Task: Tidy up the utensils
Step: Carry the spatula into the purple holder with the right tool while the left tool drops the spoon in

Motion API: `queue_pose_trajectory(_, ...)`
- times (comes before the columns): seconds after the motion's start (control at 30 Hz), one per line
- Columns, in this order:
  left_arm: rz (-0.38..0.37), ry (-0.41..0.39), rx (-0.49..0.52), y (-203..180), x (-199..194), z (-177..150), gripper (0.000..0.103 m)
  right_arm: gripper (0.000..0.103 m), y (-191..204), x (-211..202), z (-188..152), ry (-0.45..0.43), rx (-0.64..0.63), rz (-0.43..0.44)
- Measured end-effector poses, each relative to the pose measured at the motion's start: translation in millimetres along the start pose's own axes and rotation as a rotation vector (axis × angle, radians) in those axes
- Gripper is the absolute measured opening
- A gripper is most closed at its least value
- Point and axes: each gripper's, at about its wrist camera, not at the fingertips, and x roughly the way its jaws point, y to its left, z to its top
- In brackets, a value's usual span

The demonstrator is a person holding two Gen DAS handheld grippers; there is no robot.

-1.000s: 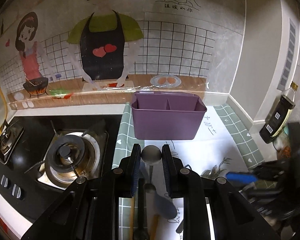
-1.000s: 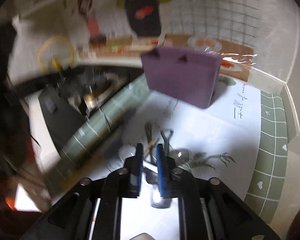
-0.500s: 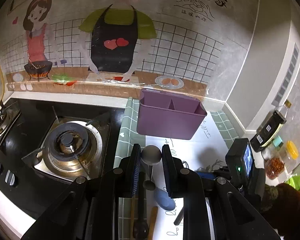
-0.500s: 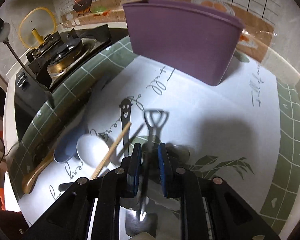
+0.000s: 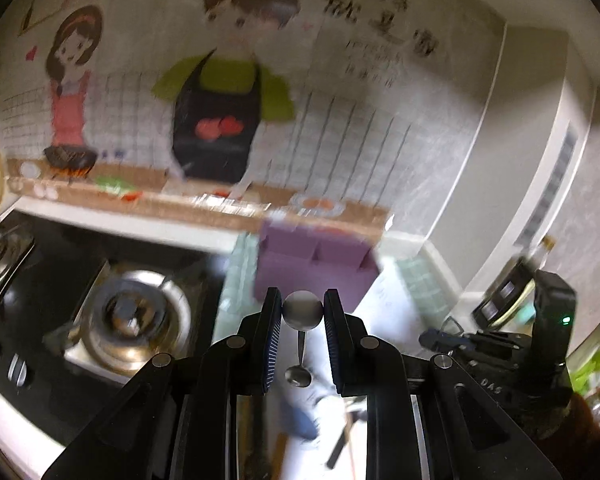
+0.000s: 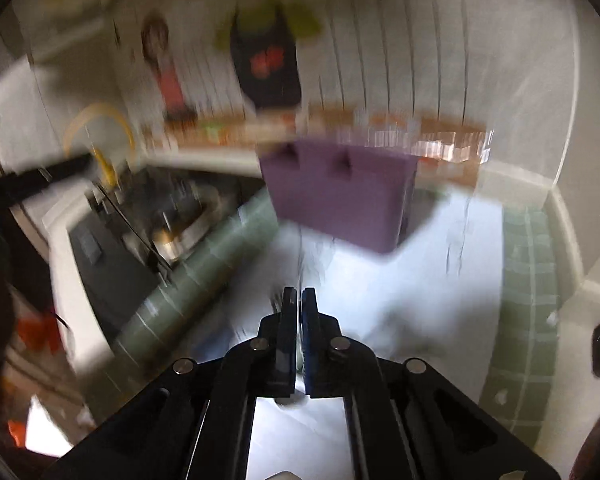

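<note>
Step in hand: carrying utensils to purple caddy (image 5: 316,268), frame centre. Your left gripper (image 5: 302,312) grasped metal spoon (image 5: 303,310) by bowl. Your right gripper (image 6: 299,308) was clenched, probably on thin utensil; blur hid it. Next move: lift over caddy rim, drop into compartment.

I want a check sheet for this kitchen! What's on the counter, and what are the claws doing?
Surface: white mat with green checked border on the counter.
Job's things: purple utensil caddy, divided into compartments; metal spoon; other utensils lying blurred below.
Clutter: bottles at the right.
Grippers: left claw clamps the spoon's round end; right claw is pressed shut, anything between its pads too blurred to tell.
Cables: nothing seen.
Surroundings: gas stove, cartoon wall mural.
</note>
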Motion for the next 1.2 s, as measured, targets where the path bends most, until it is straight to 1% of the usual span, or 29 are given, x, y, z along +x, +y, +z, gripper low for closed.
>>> queue_pose_trajectory(0.03,-0.020,-0.018,0.003,-2.8,-3.3,16.7,0.022,0.002,2.9,-18.9,19.3,-0.068,-0.012,0.001)
queue_pose_trajectory(0.1,-0.046,-0.053,0.013,-8.8,-7.4,48.6,0.022,0.002,8.7,-40.3,49.1,-0.147,-0.041,-0.006)
queue_pose_trajectory(0.17,-0.075,-0.088,0.022,-14.7,-7.2,80.5,0.022,0.002,14.3,-64.2,90.1,-0.233,-0.063,-0.007)
queue_pose_trajectory(0.23,-0.083,-0.118,0.031,-18.6,-1.1,107.4,0.022,0.002,17.3,-77.5,127.4,-0.305,-0.076,-0.030)
queue_pose_trajectory(0.3,-0.079,-0.127,0.030,-18.2,10.4,124.3,0.022,0.002,14.8,-82.1,151.6,-0.325,-0.062,-0.026)
queue_pose_trajectory(0.37,-0.073,-0.119,0.005,-13.2,23.5,133.1,0.022,0.002,9.4,-77.4,164.4,-0.307,-0.055,-0.003)
queue_pose_trajectory(0.4,-0.088,-0.101,-0.016,-8.4,30.4,133.0,0.022,0.002,6.6,-72.1,166.9,-0.288,-0.056,-0.009)
queue_pose_trajectory(0.43,-0.098,-0.086,-0.020,-5.4,36.1,130.5,0.022,0.005,4.6,-69.2,165.6,-0.272,-0.056,-0.012)
queue_pose_trajectory(0.5,-0.088,-0.066,-0.012,-1.7,44.6,122.1,0.022,0.007,-0.7,-51.2,152.3,-0.175,-0.070,0.047)
queue_pose_trajectory(0.53,-0.079,-0.057,-0.010,1.2,48.7,116.8,0.022,0.009,-4.0,-35.5,140.3,-0.102,-0.075,0.094)
queue_pose_trajectory(0.57,-0.078,-0.042,-0.015,4.4,53.4,111.9,0.022,0.017,-4.8,-26.7,128.5,-0.063,-0.077,0.109)
queue_pose_trajectory(0.63,-0.079,-0.018,-0.035,10.2,58.3,99.3,0.022,0.024,-5.5,-6.1,105.8,0.005,-0.090,0.102)
queue_pose_trajectory(0.73,-0.063,0.017,-0.053,18.7,62.3,80.7,0.022,0.024,-8.2,39.3,69.2,0.128,-0.109,0.102)
queue_pose_trajectory(0.8,-0.048,0.034,-0.055,22.7,61.1,70.8,0.022,0.024,-8.5,62.4,51.3,0.186,-0.108,0.112)
queue_pose_trajectory(0.83,-0.038,0.041,-0.058,25.0,59.6,65.2,0.022,0.024,-8.2,80.9,41.4,0.229,-0.116,0.119)
queue_pose_trajectory(0.9,-0.025,0.054,-0.064,29.9,57.5,54.9,0.022,0.024,-6.7,97.6,25.1,0.271,-0.137,0.097)
queue_pose_trajectory(0.93,-0.015,0.061,-0.066,32.2,55.5,49.5,0.022,0.024,-7.2,112.3,18.3,0.304,-0.148,0.089)
queue_pose_trajectory(1.03,0.014,0.074,-0.056,37.8,49.9,35.1,0.022,0.024,-11.6,130.7,-0.1,0.353,-0.151,0.086)
queue_pose_trajectory(1.13,0.026,0.090,-0.071,47.1,47.1,23.7,0.022,0.024,-18.1,145.5,-9.4,0.385,-0.138,0.069)
queue_pose_trajectory(1.2,0.032,0.102,-0.090,53.7,47.5,18.3,0.022,0.024,-18.2,153.3,-11.6,0.390,-0.142,0.056)
